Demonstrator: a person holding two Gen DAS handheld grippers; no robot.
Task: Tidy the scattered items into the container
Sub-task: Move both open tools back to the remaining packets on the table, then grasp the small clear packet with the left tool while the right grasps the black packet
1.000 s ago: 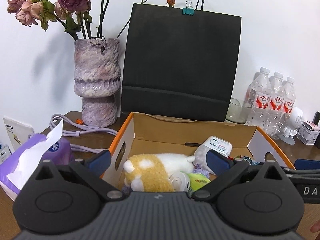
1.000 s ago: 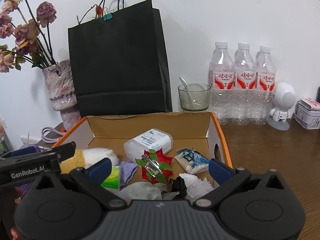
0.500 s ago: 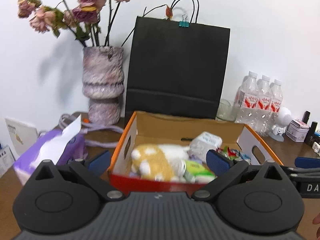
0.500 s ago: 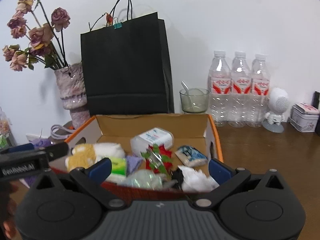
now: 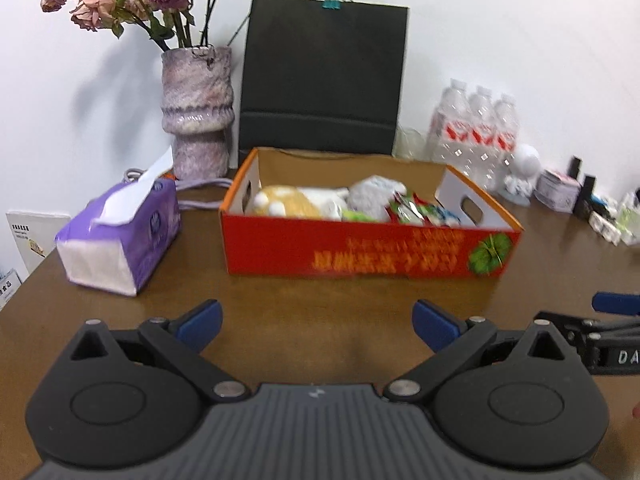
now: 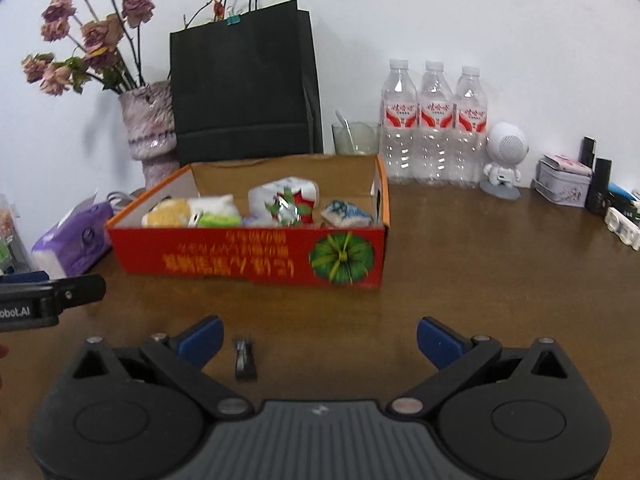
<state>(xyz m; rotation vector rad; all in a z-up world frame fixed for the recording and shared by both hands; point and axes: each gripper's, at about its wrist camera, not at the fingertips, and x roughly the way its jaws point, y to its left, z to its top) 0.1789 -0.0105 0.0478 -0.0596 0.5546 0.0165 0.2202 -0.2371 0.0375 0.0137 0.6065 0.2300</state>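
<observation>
We are holding the left gripper (image 5: 316, 322) low over the brown table (image 5: 320, 300), its blue-tipped fingers (image 5: 200, 318) spread wide apart with nothing between them. The right gripper (image 6: 318, 338) is likewise gaping, empty, above the tabletop. At twelve o'clock from both, the red cardboard box (image 5: 368, 252) is sitting on the table, and it is carrying the gathered things: a yellow-and-white plush toy (image 5: 296, 202) toward its nine o'clock end, a white packet (image 6: 280, 196) near the middle, a red-and-green ornament (image 6: 294, 206) beside that, and a blue-and-white pouch (image 6: 344, 214) toward three o'clock. One small dark clip (image 6: 245, 358) is lying outside the box, on the table just between the right gripper's fingers, close to the left one. At ten o'clock of the box a purple tissue pack (image 5: 120, 236) is resting; behind the box, at twelve, a black paper bag (image 5: 324, 76) is standing against the wall, with a vase of dried roses (image 5: 196, 108) at eleven and three water bottles (image 6: 434, 124) at one to two o'clock.
</observation>
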